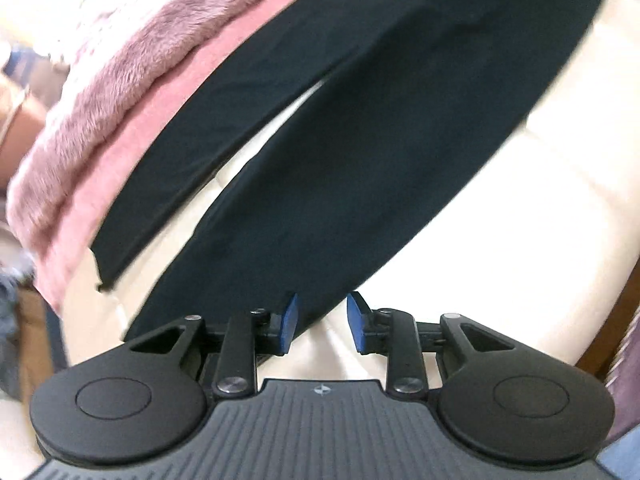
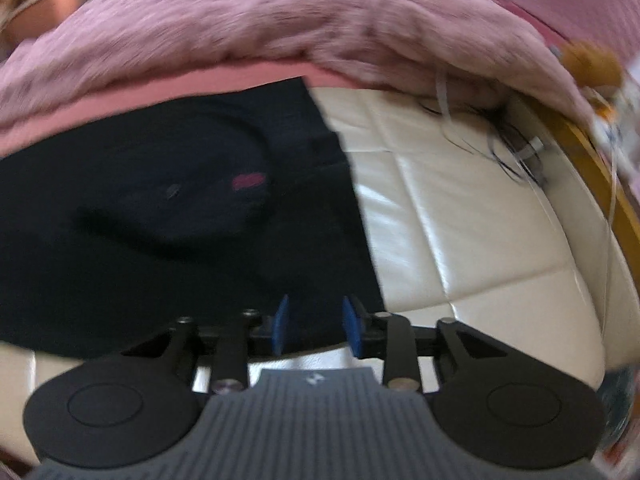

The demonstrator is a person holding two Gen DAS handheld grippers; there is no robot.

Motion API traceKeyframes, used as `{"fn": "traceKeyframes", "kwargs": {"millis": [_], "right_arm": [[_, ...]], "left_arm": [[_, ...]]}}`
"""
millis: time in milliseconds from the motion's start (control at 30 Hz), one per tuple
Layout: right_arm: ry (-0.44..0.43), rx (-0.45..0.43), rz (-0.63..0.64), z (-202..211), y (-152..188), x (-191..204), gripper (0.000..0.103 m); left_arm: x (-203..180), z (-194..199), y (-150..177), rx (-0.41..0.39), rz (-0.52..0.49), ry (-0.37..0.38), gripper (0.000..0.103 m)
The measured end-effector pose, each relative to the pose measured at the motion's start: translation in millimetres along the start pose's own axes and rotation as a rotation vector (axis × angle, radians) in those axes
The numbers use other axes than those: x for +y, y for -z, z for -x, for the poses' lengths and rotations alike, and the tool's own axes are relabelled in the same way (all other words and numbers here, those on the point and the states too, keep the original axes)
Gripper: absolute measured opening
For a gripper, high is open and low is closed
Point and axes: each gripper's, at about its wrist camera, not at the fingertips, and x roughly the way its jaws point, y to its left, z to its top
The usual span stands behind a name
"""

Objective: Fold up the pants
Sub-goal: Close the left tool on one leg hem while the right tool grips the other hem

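Left wrist view: your left gripper [image 1: 322,322] hangs with its blue pads [image 1: 289,322] spread above the hem end of one leg of the dark pants [image 1: 360,140], nothing pinched between them. The pants lie flat on a cream quilted cushion [image 1: 500,220], their two legs parting into a V with cushion showing in the gap, and the far leg runs along a pink blanket [image 1: 120,92] with a furry edge. Right wrist view: your right gripper [image 2: 316,330] likewise stands spread, its pads apart over the near edge of the pants [image 2: 160,200] at the waist end, where a small pink label [image 2: 248,181] shows; no cloth is gripped as far as the blurred picture tells. To the right of the pants, the cushion [image 2: 460,220] lies bare, with the blanket [image 2: 240,20] bunched along its far side and some thin dark cords [image 2: 508,152] at the blanket's edge.
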Motion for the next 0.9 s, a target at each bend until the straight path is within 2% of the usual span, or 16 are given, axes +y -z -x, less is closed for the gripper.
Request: {"fn": "traceKeyframes", "kwargs": {"millis": [100, 233, 300, 500, 567, 600, 633, 767, 900], "right_arm": [[0.024, 0.019, 0.114, -2, 6, 16, 0.038], [0.039, 0.043, 0.212, -7, 13, 25, 0.042], [0.047, 0.046, 0.250, -9, 15, 29, 0.046], [0.047, 0.066, 0.447, -15, 18, 47, 0.048], [0.055, 0.065, 0.553, -17, 23, 54, 0.048], [0.066, 0.065, 0.616, -18, 26, 58, 0.048], [0.074, 0.073, 0.669, -22, 27, 60, 0.048], [0.082, 0.106, 0.818, -29, 31, 64, 0.048], [0.096, 0.114, 0.946, -27, 34, 67, 0.048]], "left_arm": [[-3, -8, 7, 0.022, -0.061, -0.030, 0.036], [-10, -11, 9, 0.008, -0.114, -0.095, 0.036], [-13, -13, 8, 0.004, -0.132, -0.132, 0.036], [-17, -20, 1, 0.021, -0.156, -0.191, 0.035], [-20, -18, 2, 0.022, -0.125, -0.198, 0.035], [-21, -15, 1, 0.021, -0.098, -0.197, 0.031], [-25, -10, 3, 0.019, -0.068, -0.188, 0.021], [-19, -15, -4, 0.031, 0.031, -0.175, 0.005], [-9, -9, -12, 0.010, 0.142, -0.174, 0.001]]}}
